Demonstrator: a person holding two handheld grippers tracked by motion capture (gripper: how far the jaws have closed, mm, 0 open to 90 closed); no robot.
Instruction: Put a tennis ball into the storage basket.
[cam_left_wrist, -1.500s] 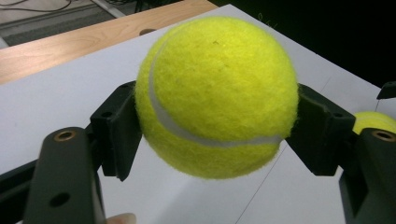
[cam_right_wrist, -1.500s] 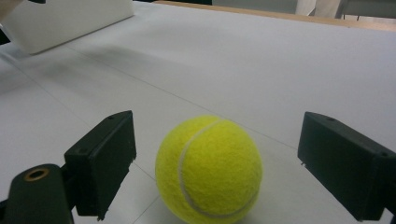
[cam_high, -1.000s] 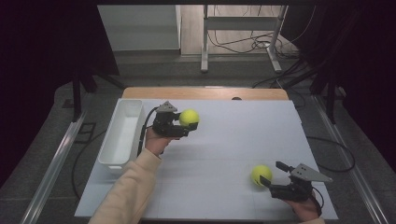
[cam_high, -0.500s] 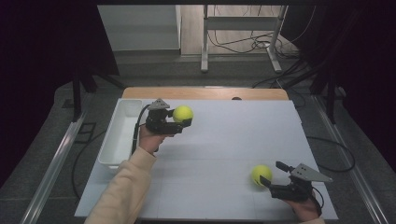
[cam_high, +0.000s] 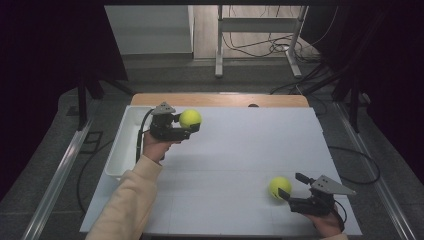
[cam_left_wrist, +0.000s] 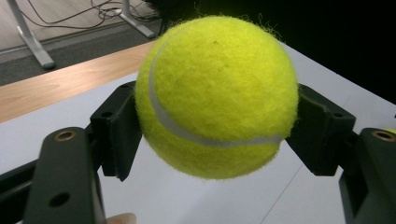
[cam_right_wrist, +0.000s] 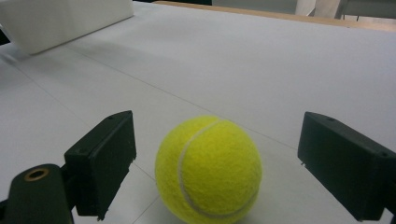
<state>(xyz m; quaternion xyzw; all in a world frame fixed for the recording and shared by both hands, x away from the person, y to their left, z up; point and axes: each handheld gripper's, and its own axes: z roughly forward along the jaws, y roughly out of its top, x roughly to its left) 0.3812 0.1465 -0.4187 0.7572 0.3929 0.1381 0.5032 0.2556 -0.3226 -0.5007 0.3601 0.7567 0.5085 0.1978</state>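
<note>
Carefully keep the left hand-held gripper (cam_high: 192, 129) clamped on its tennis ball (cam_high: 190, 118) (raised off the table (cam_high: 240, 150)) toward the white bin (cam_high: 125, 145); the right hand-held gripper (cam_high: 289, 190) gapes around the second ball (cam_high: 279, 187).

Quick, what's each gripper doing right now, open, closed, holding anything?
Left gripper: closed on a tennis ball, held above the table.
Right gripper: open, jaws either side of the second tennis ball on the table, not touching it.
</note>
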